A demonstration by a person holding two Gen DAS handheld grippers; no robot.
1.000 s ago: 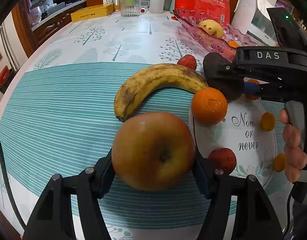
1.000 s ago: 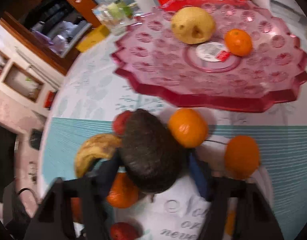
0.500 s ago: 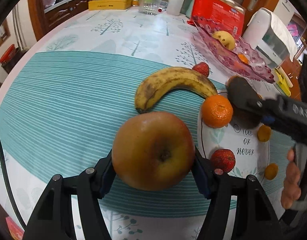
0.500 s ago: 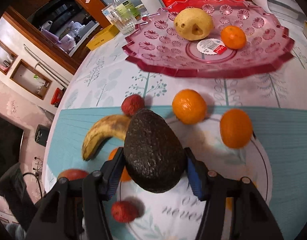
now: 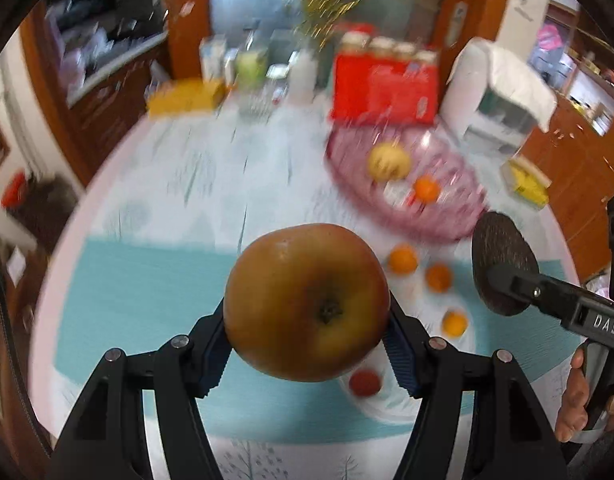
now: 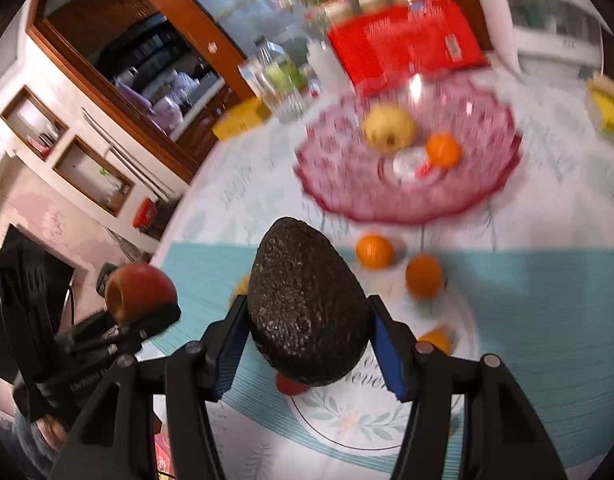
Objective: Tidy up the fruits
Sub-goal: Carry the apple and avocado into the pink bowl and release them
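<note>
Both fruits lifted; pink dish (image 6: 483,196) holds pear (image 6: 389,130), orange (image 6: 443,150).

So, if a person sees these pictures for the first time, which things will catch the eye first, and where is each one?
The big reddish-yellow apple fills the middle of the left view, clamped in the left gripper above the teal cloth. The dark, bumpy avocado does the same in the right view, held in the right gripper. Behind both, the pink glass dish holds a yellow fruit and a small orange.
</note>
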